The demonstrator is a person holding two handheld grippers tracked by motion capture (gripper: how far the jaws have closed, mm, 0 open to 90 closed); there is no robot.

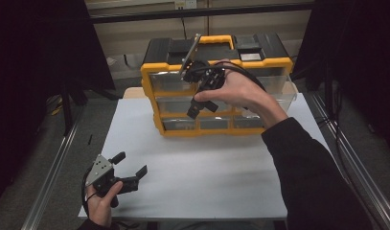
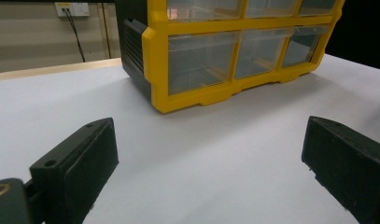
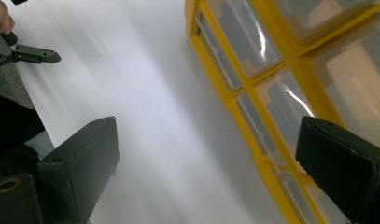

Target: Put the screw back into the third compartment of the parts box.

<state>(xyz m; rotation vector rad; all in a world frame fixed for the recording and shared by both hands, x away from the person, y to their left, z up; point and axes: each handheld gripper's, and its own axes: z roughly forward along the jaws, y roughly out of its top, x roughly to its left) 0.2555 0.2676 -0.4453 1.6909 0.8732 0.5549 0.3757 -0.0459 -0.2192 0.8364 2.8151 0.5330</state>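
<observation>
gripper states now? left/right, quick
Left gripper: open, holding nothing, low over the table.
Right gripper: open, holding nothing, in front of the drawer cabinet.

We count one yellow and black drawer cabinet (image 1: pixel 216 91) on one white table (image 1: pixel 192 172). Its bottom row has three clear drawers (image 2: pixel 201 60), and we see two more rows above it whose drawers we cannot count exactly. We count two grippers, the left gripper (image 1: pixel 132 165) and the right gripper (image 1: pixel 202 103), each with two black jaws.
</observation>
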